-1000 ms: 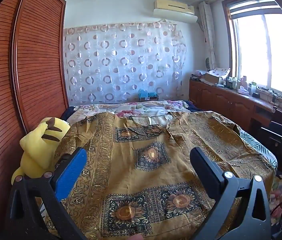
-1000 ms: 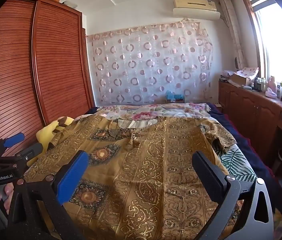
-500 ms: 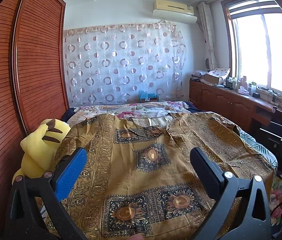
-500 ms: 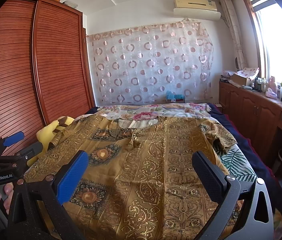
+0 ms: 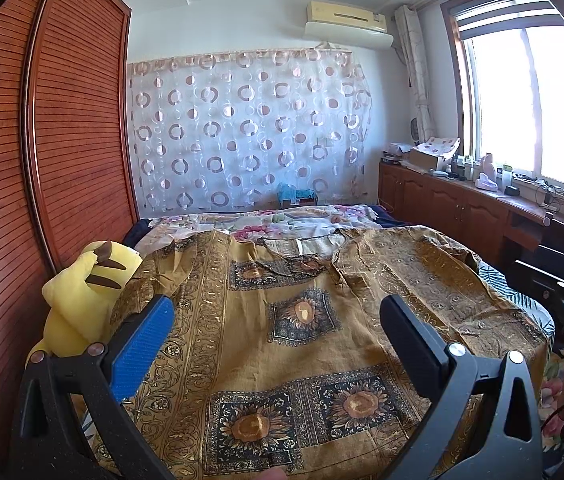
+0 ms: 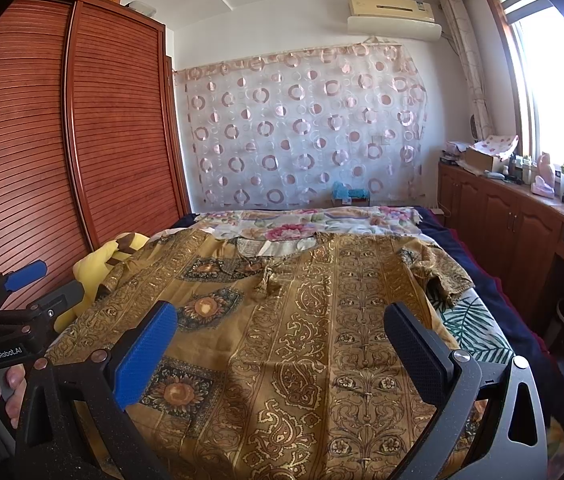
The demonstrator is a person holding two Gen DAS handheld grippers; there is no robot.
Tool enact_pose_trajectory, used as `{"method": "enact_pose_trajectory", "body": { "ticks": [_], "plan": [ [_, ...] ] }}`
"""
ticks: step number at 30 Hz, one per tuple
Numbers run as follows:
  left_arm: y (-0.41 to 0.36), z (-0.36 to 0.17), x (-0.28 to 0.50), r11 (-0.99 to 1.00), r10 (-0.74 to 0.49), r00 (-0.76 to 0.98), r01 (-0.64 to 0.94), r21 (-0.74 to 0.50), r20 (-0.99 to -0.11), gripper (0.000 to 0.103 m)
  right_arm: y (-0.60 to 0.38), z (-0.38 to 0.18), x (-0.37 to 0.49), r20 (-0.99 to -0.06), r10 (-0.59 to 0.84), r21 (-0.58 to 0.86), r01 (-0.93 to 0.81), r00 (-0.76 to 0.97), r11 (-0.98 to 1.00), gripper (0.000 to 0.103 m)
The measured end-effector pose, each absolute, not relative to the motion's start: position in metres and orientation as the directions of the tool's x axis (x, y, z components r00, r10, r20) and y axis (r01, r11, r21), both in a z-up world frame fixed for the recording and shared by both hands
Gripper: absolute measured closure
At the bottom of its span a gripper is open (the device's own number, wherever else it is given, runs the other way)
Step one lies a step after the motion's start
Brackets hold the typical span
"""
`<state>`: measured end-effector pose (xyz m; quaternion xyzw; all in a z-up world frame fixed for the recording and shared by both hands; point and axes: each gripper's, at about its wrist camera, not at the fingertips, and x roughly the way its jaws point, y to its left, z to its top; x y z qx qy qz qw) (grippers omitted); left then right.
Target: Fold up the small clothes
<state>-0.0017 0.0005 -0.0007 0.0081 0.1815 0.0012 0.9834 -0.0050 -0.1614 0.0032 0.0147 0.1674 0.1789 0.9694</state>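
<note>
A golden-brown patterned garment (image 5: 301, 332) with sunflower squares lies spread flat over the bed, collar toward the far end; it also shows in the right wrist view (image 6: 301, 344), with a short sleeve (image 6: 437, 272) at the right. My left gripper (image 5: 274, 344) is open and empty, held above the garment's near hem. My right gripper (image 6: 282, 344) is open and empty, above the hem further right. The left gripper also shows at the left edge of the right wrist view (image 6: 14, 304), in a hand.
A yellow plush toy (image 5: 82, 292) lies at the bed's left edge by the red-brown slatted wardrobe (image 5: 42, 160). A floral sheet (image 5: 266, 220) covers the bed's far end. Wooden cabinets (image 5: 461, 208) with clutter run under the window on the right.
Both views have shifted only very slightly. The garment has not moved and both grippers stay open.
</note>
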Motion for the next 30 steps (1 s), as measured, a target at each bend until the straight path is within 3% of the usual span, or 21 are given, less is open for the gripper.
{"method": "enact_pose_trajectory", "body": {
  "ticks": [30],
  "plan": [
    [-0.0012, -0.0007, -0.002, 1.0, 0.007, 0.936, 0.001, 0.023, -0.351, 0.0, -0.1616, 0.0033, -0.0066, -0.317, 0.352, 0.088, -0.343, 0.88, 0.935, 0.0]
  ]
}}
